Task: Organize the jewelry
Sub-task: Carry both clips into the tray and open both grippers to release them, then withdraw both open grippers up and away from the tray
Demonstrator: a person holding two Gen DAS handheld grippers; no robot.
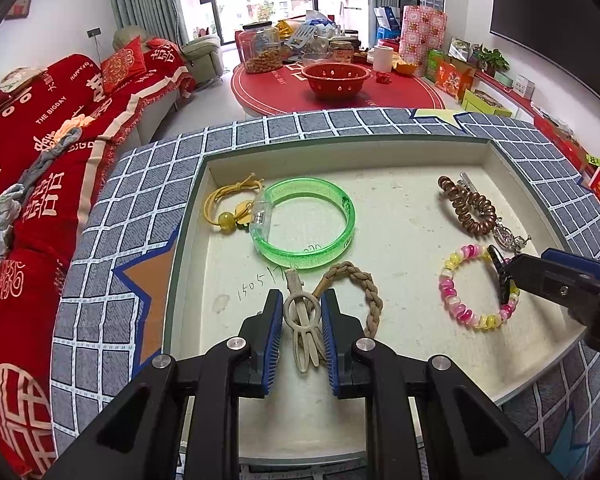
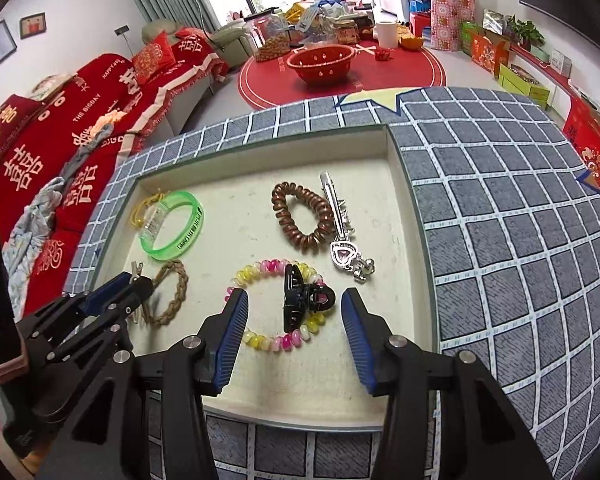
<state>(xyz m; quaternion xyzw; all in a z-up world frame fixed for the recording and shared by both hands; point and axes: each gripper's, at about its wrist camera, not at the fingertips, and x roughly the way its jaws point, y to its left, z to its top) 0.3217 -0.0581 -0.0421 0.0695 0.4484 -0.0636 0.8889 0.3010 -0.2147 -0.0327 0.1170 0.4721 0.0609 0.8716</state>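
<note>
Left gripper (image 1: 300, 312) had its fingers closed on the beige hair clip (image 1: 304, 320), near-left in the tray (image 1: 400, 152). Right gripper (image 2: 294, 320) gaped wide around the black claw clip (image 2: 306, 298), not gripping. Likely next: lift the beige clip clear of the braided tie (image 1: 364, 288).

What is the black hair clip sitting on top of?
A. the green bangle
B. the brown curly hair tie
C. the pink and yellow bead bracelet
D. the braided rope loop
C: in the right wrist view the black hair clip rests across the pink and yellow bead bracelet, in front of the open right claw and well apart from the other pieces.
</note>
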